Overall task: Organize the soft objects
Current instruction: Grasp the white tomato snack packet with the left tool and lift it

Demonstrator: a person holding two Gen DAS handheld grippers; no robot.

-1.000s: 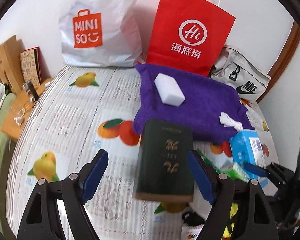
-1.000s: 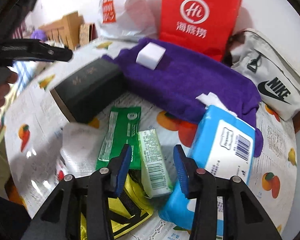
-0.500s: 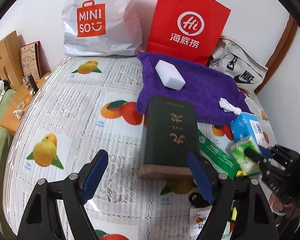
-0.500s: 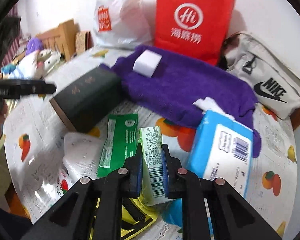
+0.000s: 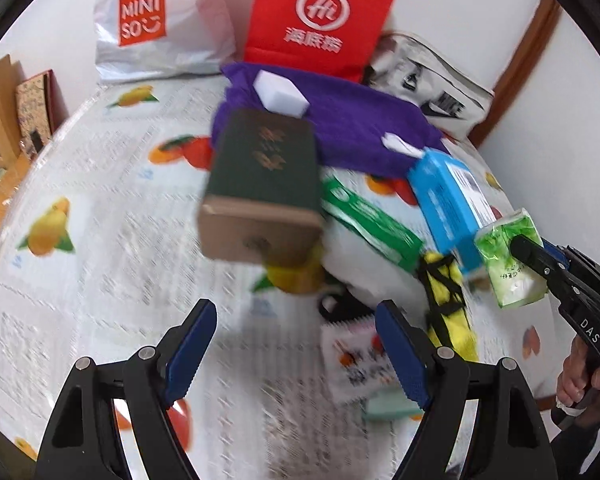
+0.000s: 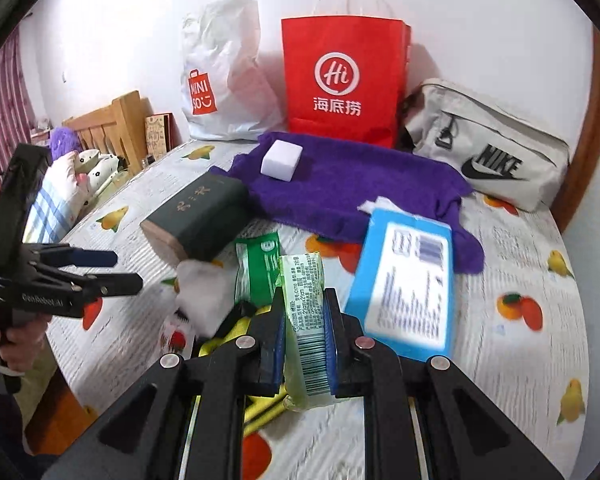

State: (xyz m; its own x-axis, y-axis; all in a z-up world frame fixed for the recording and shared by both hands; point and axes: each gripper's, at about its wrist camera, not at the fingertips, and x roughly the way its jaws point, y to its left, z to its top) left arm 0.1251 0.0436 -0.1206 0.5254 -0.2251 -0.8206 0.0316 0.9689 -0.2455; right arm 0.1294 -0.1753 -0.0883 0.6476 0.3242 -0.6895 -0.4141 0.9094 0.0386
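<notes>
Between the blue pads of the right gripper (image 6: 303, 344) sat the small green plastic-wrapped tissue pack (image 6: 306, 320), clamped and lifted above the near clutter. Soft wrap, narrow pinch: it could have slid free. The left gripper (image 5: 294, 350) hung wide open, empty. Far back, the white plastic bag (image 6: 220, 80) read MINISO, the red paper bag (image 6: 342, 80) "Hi", the pale fabric pouch (image 6: 496, 152) NIKE.
</notes>
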